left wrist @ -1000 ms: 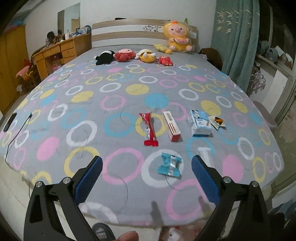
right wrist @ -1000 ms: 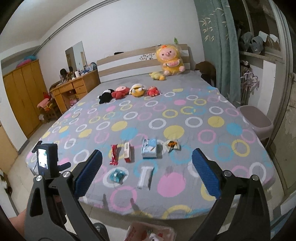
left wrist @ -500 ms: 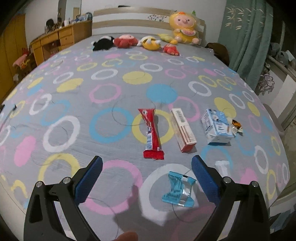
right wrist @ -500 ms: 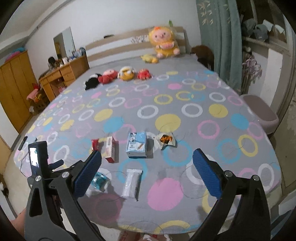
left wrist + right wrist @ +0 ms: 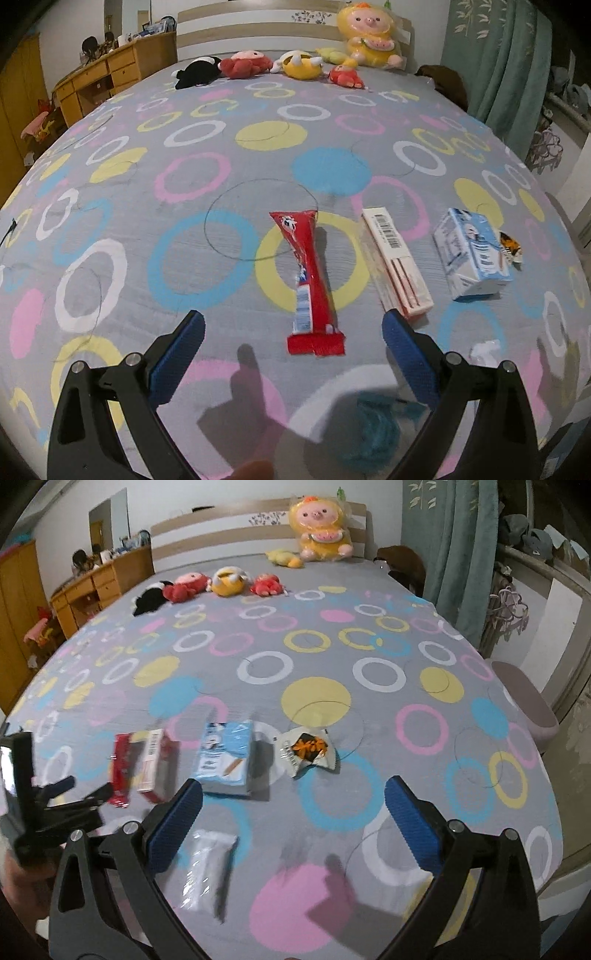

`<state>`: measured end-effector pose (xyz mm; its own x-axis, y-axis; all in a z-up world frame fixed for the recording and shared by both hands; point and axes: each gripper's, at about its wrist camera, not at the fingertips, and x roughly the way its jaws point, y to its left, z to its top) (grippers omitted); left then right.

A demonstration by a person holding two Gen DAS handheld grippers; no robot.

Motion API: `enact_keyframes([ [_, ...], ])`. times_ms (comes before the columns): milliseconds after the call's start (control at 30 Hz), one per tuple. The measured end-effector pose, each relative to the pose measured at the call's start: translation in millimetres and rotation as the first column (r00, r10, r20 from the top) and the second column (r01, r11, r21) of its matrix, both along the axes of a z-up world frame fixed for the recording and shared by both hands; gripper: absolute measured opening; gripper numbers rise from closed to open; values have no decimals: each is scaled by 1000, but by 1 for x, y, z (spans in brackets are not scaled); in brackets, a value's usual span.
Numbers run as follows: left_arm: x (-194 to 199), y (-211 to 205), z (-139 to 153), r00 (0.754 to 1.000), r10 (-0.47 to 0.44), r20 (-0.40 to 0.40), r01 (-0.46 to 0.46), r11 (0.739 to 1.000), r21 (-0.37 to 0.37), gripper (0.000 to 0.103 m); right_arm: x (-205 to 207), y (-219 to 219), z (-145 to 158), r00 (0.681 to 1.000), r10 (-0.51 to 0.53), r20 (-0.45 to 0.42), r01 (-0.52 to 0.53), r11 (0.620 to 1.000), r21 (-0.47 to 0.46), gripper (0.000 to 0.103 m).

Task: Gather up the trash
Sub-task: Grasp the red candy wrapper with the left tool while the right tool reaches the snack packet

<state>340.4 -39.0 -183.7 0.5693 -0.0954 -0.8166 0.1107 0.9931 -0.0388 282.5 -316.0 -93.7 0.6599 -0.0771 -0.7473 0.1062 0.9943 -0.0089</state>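
Both of your grippers have come lower and farther in over the bed (image 5: 110,206) than a second ago. Your left gripper (image 5: 293,345) hangs wide open and empty, the crumpled blue wrapper (image 5: 373,430) now beneath it, the red wrapper (image 5: 312,280) just beyond its tips. Your right gripper (image 5: 293,821) is also spread wide, holding nothing, with the clear plastic packet (image 5: 205,867) lying near its left finger. Farther on, left to right, lie the red-and-white box (image 5: 397,264), the blue-and-white carton (image 5: 227,757) and the torn orange-printed wrapper (image 5: 308,749). Plush toys (image 5: 207,585) line the far end.
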Motion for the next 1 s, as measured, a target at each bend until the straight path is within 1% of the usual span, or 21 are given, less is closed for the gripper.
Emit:
enact_keyframes([
  [200,20,-6,-6,1000,-14,-21,14,1000,28,94,39,-16,-25,998,-24,-49,24,1000,-7,96],
  [267,28,-7,-10,999,-8,-41,9,1000,20,94,51,-19,-33,997,-28,-72,27,1000,-11,96],
  [400,37,-10,-14,999,-6,-53,8,1000,26,94,70,-24,-46,993,-32,-115,35,999,18,96],
  [700,53,-7,-31,994,6,-111,-1,999,47,94,100,-30,-75,980,-30,-196,34,999,18,96],
  [867,60,-6,-36,992,20,-122,-14,999,48,94,112,-32,-89,972,-31,-234,37,999,20,96],
  [1000,65,-6,-40,991,29,-134,-20,998,63,94,121,-33,-101,964,-27,-265,32,999,15,96],
])
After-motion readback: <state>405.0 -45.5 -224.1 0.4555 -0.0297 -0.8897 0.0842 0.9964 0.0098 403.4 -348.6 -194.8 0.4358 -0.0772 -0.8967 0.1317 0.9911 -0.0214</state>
